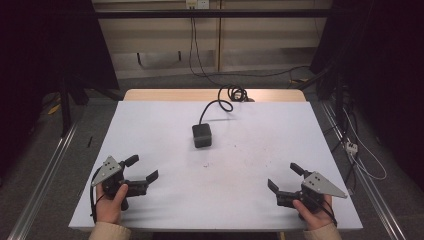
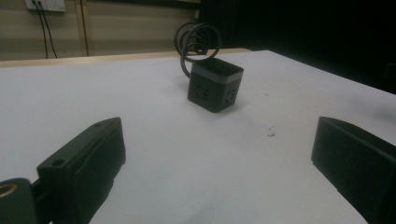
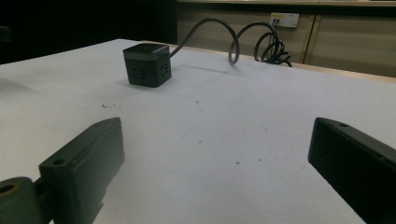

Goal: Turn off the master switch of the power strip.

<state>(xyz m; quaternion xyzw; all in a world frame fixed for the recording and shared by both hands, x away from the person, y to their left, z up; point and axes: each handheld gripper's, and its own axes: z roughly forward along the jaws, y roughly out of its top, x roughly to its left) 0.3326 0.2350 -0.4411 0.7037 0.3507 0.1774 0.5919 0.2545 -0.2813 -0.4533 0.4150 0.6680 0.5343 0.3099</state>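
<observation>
A dark cube-shaped power socket (image 1: 202, 135) sits near the middle of the white table (image 1: 150, 125), its cable (image 1: 225, 97) curling off to the far edge in a coil. My left gripper (image 1: 142, 168) rests at the front left, held by a hand, jaws wide open with nothing between them. My right gripper (image 1: 285, 178) rests at the front right, also open and empty. In the left gripper view the cube (image 2: 215, 85) stands well ahead of the open gripper (image 2: 217, 154). The right gripper view shows the cube (image 3: 147, 64) far ahead to the left of the gripper (image 3: 215, 154).
Small dark specks mark the table (image 3: 233, 116) between the grippers and the cube. Beyond the far edge lies a wooden strip (image 1: 175, 95), then floor with loose cables (image 1: 260, 75). A white plug strip (image 1: 351, 147) lies on the floor at the right.
</observation>
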